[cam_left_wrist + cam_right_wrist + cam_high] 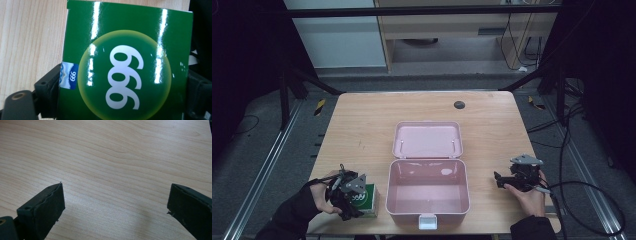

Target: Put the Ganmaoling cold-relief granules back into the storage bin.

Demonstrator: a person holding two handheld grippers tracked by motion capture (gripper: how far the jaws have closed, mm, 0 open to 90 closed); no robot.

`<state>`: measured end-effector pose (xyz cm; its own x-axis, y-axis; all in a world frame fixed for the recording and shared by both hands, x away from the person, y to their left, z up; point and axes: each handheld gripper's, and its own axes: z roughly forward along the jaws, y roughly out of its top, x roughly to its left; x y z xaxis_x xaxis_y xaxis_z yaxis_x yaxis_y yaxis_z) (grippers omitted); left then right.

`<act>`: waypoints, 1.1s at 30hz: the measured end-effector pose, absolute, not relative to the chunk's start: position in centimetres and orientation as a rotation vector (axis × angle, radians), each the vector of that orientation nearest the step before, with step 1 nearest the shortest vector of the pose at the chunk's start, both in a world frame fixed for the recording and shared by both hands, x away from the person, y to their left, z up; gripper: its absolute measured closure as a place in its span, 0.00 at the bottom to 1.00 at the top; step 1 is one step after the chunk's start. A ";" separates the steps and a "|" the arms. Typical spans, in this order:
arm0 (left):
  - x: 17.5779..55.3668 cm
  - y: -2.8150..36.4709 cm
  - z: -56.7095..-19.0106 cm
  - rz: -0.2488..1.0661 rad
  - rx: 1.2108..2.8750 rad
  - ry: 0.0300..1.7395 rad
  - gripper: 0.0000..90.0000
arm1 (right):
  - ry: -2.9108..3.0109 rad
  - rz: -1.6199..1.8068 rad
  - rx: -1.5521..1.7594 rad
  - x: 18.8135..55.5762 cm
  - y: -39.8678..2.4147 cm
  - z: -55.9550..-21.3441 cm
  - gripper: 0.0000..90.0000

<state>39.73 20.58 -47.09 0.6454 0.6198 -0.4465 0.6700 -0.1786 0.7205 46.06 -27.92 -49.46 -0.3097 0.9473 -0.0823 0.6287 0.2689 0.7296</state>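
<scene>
A glossy green box [368, 199] printed with "999" in a yellow circle lies on the wooden table near its front left corner. My left gripper [356, 201] sits over it, a gloved hand behind it. In the left gripper view the green box [125, 72] stands between the two black jaws, which press on its left and right edges, so my left gripper [123, 92] is shut on it. My right gripper [498, 179] rests at the right of the table, pointing left. Its jaws stand wide apart over bare wood, with nothing between them [115, 202].
An open pink case [390, 192] sits at the middle front of the table, its lid [427, 139] laid back and its latch toward me. A small black disc [459, 105] lies near the far edge. Cables trail off the right side.
</scene>
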 end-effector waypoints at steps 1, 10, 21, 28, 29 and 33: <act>39.8 20.6 -47.0 -0.063 1.873 1.016 0.12 | 2.031 0.812 1.418 46.1 -27.9 -49.5 0.02; 39.5 20.7 -46.6 -0.063 1.877 1.034 0.15 | 2.037 0.803 1.419 46.1 -27.9 -49.5 0.02; 39.8 21.1 -43.8 -0.056 1.891 0.997 0.15 | 2.043 0.801 1.421 46.1 -27.9 -49.6 0.02; 39.9 21.0 -41.6 -0.042 1.891 0.990 0.16 | 2.046 0.793 1.415 46.1 -27.9 -49.6 0.02; 39.9 21.0 -41.4 -0.042 1.890 0.990 0.16 | 2.047 0.794 1.418 46.1 -27.8 -49.6 0.02; 39.9 21.0 -40.0 -0.035 1.906 0.972 0.16 | 2.048 0.790 1.419 46.1 -27.8 -49.6 0.02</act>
